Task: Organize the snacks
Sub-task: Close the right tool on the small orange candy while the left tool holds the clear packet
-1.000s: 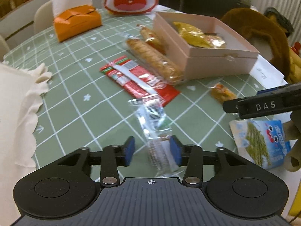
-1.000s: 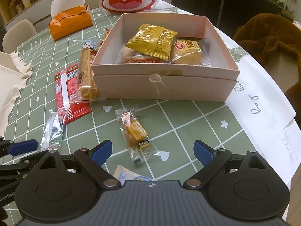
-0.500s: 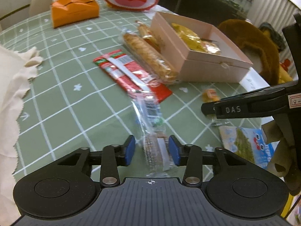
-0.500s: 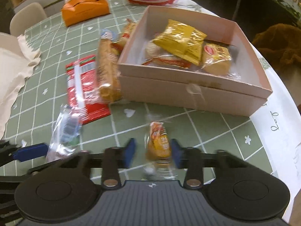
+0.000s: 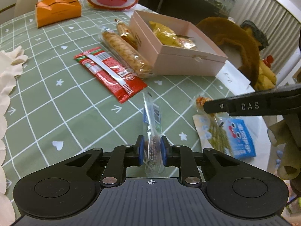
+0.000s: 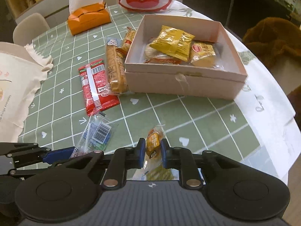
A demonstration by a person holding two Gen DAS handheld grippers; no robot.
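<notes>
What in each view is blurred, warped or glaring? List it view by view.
Left wrist view: fisheye bends the tablecloth grid; the blue snack bag at right looks smeared; the pink box stays fairly sharp.
Right wrist view: the small orange snack between the tongs is soft, and the clear wrapper catches glare.

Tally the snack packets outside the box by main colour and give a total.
Red: 1, the flat wrapper
Tan biscuit sticks: 2, one long and one short
Clear: 1, in the left claw
Orange: 1, in the right claw
Blue: 1
Total: 6
</notes>
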